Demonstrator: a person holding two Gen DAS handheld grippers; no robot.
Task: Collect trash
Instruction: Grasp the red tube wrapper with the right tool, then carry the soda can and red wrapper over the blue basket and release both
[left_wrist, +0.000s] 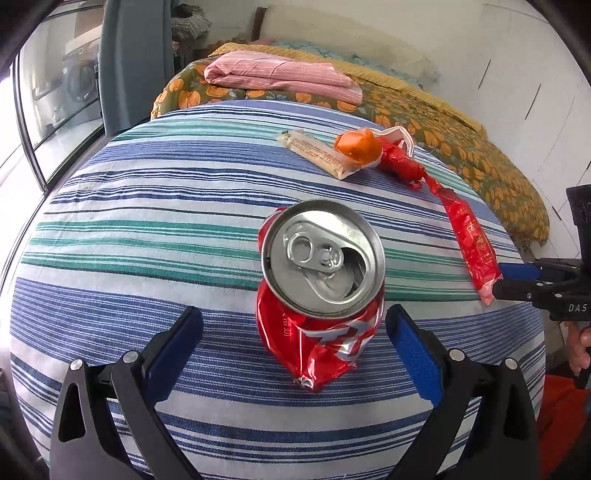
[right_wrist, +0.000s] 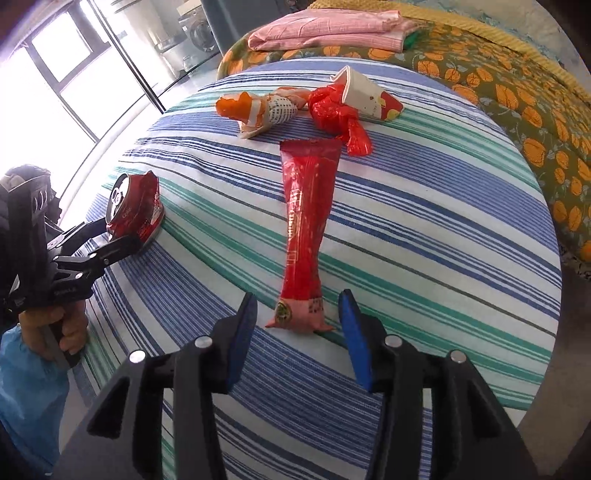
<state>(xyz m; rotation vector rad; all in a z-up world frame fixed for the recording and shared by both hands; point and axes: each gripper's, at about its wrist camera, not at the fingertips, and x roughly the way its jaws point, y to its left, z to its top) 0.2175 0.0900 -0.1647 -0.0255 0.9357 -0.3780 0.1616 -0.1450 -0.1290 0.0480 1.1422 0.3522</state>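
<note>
**Both grippers lined up on trash, nothing gripped**

Left gripper wide open, straddling the crushed red soda can; pads clear of it, likely squaring up to clamp. Can's mouth open, contents not visible. Right gripper partly open around the long red wrapper's near end, not pinching. Farther on the striped sheet: knotted red bag, dented paper cup, inside unseen.

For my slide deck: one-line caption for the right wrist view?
Open right hand-held gripper straddles the near end of a long red wrapper on a striped sheet.
</note>
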